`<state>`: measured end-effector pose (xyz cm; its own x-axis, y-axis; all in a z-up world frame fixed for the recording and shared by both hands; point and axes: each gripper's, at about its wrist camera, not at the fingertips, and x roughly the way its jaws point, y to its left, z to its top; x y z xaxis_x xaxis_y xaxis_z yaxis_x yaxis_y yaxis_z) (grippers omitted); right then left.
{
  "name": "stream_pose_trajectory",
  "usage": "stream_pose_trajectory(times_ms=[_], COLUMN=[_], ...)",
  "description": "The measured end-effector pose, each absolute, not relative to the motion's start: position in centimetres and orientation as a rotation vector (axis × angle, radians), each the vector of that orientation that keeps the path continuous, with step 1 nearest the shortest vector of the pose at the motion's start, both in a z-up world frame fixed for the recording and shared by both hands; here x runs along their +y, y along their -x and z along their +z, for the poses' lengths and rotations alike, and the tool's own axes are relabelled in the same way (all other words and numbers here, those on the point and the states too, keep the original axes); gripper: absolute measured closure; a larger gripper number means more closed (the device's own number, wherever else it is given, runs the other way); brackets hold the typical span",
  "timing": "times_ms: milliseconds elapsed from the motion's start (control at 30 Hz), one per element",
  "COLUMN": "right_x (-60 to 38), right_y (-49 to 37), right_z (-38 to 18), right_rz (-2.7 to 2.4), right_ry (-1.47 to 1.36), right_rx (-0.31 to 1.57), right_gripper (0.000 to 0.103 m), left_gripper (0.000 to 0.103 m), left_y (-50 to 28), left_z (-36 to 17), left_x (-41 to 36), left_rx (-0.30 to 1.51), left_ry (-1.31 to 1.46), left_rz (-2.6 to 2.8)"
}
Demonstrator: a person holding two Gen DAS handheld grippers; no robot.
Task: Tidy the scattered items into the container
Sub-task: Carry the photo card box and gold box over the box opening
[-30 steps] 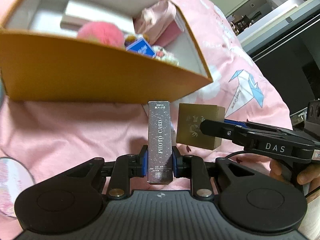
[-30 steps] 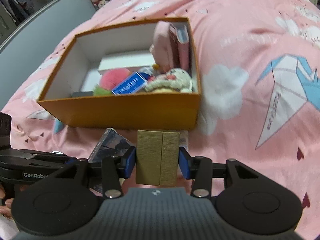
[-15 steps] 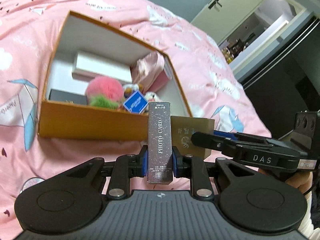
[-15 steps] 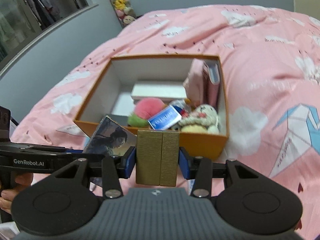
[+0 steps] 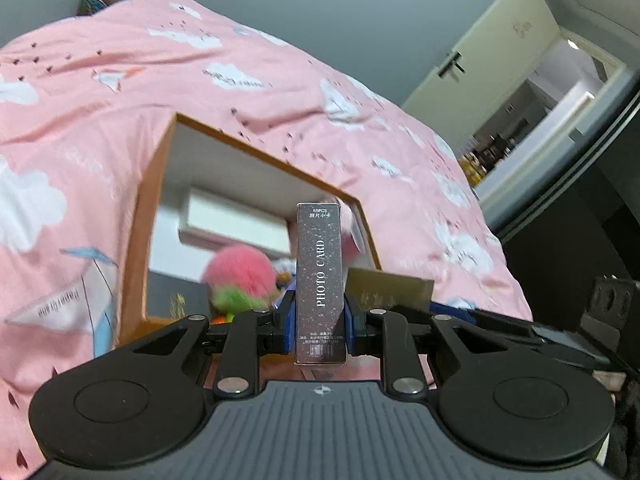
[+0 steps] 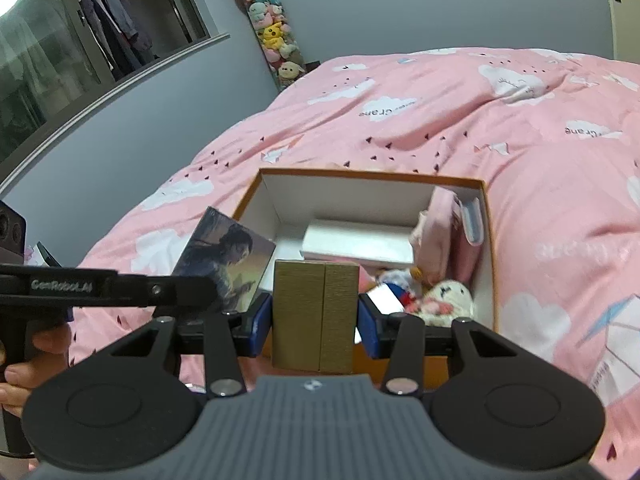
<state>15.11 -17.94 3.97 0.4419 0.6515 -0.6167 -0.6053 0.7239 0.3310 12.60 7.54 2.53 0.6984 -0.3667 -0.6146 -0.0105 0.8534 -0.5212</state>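
Note:
My left gripper [image 5: 319, 322] is shut on an upright photo card box [image 5: 320, 280], held above the near wall of the orange box [image 5: 134, 248]. That card box shows its picture face in the right wrist view [image 6: 226, 264]. My right gripper [image 6: 315, 316] is shut on a gold box [image 6: 315, 316], held just right of the left gripper and also above the near wall of the orange box [image 6: 490, 248]. The gold box shows in the left wrist view [image 5: 390, 290].
The orange box sits on a pink bedspread [image 6: 440, 120] and holds a white box [image 6: 360, 242], a pink pompom [image 5: 240, 266], a pink pouch [image 6: 436, 240] and a plush toy [image 6: 444, 300]. Plush toys [image 6: 272, 36] hang on the far wall.
Both grippers have risen and moved forward with their boxes, from beside the orange box's near wall to above it. The view now looks down into the box.

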Motion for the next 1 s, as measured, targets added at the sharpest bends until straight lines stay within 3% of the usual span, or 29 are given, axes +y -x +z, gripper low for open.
stream_pose_trajectory(times_ms=[1000], right_x=[-12.4], right_y=[-21.7], right_z=[-1.1], right_rz=[0.818], right_ry=[-0.107], right_rx=[0.917], right_gripper=[0.055], left_gripper=[0.077], left_y=[-19.2], left_z=[-3.6], left_x=[8.1], left_rx=[1.03], left_ry=[0.464], left_rz=[-0.051])
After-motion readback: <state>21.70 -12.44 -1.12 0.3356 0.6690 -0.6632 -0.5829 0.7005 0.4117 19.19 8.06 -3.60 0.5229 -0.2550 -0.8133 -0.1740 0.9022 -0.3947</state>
